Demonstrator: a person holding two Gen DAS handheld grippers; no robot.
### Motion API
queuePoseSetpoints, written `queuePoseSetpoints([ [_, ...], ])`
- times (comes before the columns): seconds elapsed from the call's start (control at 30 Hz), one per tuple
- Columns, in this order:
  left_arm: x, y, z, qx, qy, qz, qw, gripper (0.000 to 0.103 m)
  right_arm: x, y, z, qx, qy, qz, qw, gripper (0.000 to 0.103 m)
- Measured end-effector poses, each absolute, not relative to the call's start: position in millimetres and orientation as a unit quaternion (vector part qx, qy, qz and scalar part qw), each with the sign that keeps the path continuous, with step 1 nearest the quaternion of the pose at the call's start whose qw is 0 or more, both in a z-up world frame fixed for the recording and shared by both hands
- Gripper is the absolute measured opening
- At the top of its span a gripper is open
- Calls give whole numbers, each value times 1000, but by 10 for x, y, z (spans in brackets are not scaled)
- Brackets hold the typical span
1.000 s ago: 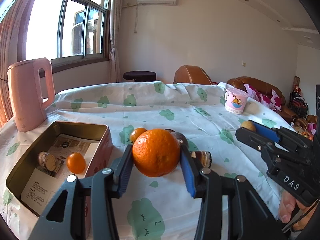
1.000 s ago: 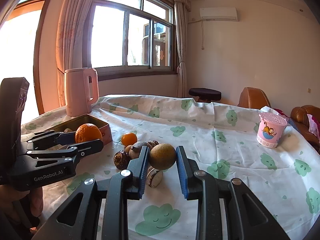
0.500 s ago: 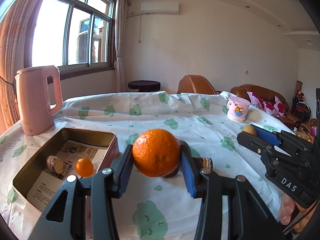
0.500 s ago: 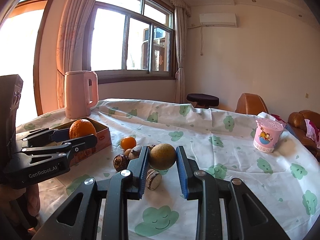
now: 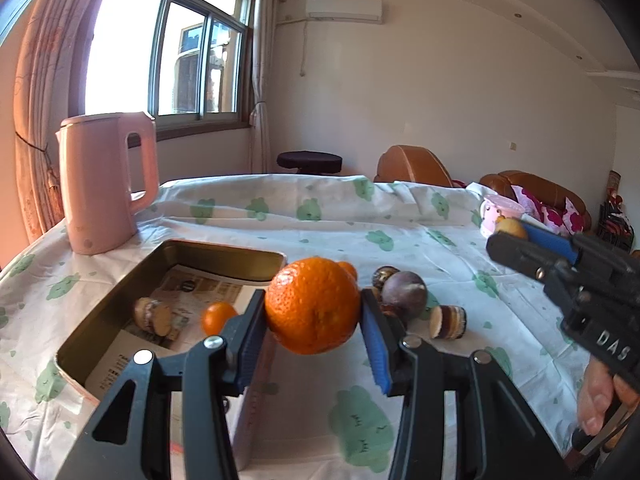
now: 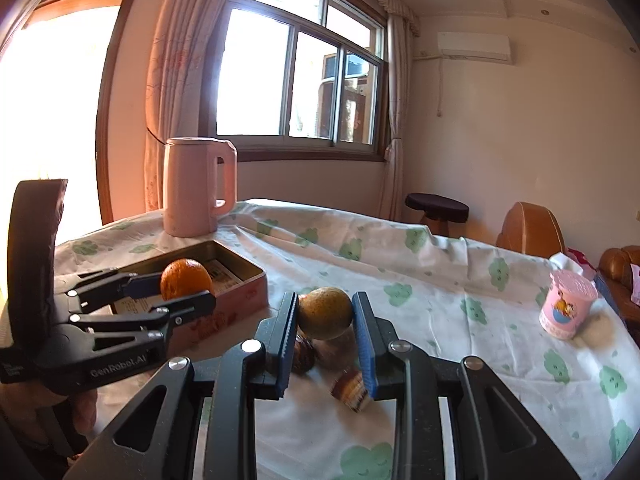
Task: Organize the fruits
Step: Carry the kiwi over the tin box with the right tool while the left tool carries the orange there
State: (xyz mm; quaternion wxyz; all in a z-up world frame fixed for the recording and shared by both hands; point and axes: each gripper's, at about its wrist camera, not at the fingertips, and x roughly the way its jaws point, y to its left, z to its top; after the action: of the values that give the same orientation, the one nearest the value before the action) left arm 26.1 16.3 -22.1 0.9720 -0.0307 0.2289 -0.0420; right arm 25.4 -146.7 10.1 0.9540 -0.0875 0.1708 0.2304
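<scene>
Orange (image 5: 313, 305) fruit sits clamped between your left gripper's (image 5: 313, 334) blue pads, carried clear of the cloth, and the relation that matters is its place against the tin (image 5: 100, 312): the tin lies just to the left of and slightly ahead of the claw, its near right corner almost under the left finger. In the right wrist view the orange (image 6: 186, 278) hangs over the tin's near end, so I judge a short drift leftward and a lowering would put it inside. The tin's long axis runs away from you toward the kettle (image 5: 105, 179); there is bare paper lining beyond the small orange (image 5: 218, 317) and the cut piece (image 5: 154, 315) already in it.

Your left claw is closed to the width of the orange, gripping it at its sides. Your right gripper (image 6: 325, 334) is likewise closed on a brownish-green fruit (image 6: 325, 313), held above the loose pile (image 5: 404, 300) on the cloth, farther from the tin than the left. Release the left one first; the right must cross over the pile and the tin's wall (image 6: 240, 296).
</scene>
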Motion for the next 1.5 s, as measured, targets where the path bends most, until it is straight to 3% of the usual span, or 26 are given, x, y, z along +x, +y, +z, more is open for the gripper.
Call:
queuePoseSetpoints([
  [0.7,306,804,-86,-18,231,24,973,47,424,-488,609,-148,140,297,933,29],
  [1.5,506,1268,-278,-20,270,69,960,47,704,80,-37,-144,232,337,901,29],
])
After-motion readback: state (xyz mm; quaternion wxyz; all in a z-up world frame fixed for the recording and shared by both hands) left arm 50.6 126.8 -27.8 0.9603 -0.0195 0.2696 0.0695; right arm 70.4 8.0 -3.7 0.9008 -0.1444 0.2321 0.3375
